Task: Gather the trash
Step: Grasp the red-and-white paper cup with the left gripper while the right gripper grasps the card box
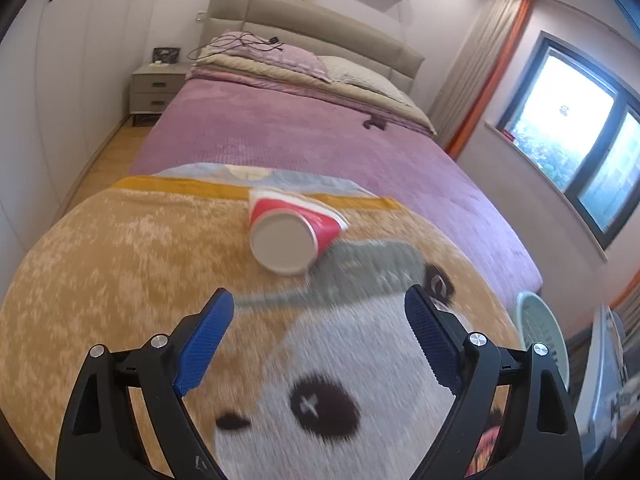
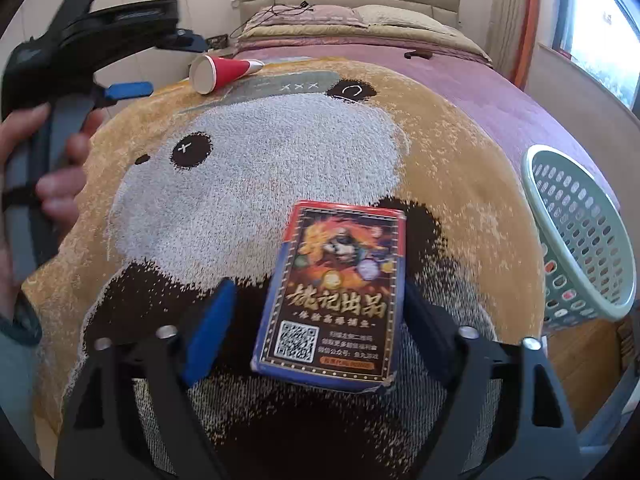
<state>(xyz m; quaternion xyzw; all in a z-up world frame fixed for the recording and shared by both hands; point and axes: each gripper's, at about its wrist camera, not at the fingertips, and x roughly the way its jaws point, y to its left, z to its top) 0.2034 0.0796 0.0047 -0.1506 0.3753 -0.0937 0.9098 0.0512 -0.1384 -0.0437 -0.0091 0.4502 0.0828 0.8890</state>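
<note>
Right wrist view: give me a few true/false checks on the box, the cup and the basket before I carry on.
1. The card box lies between the open fingers of the right gripper. True.
2. The red paper cup stands upright. False: it lies on its side on the panda blanket, base toward the cameras.
3. The left gripper is shut on the cup. False: it is open, short of the cup.
4. The green basket is off the blanket's right edge. True.
5. The box is already inside the basket. False: it is on the blanket.

Home bedroom: bed [image 1: 320,128], nightstand [image 1: 156,90]
</note>
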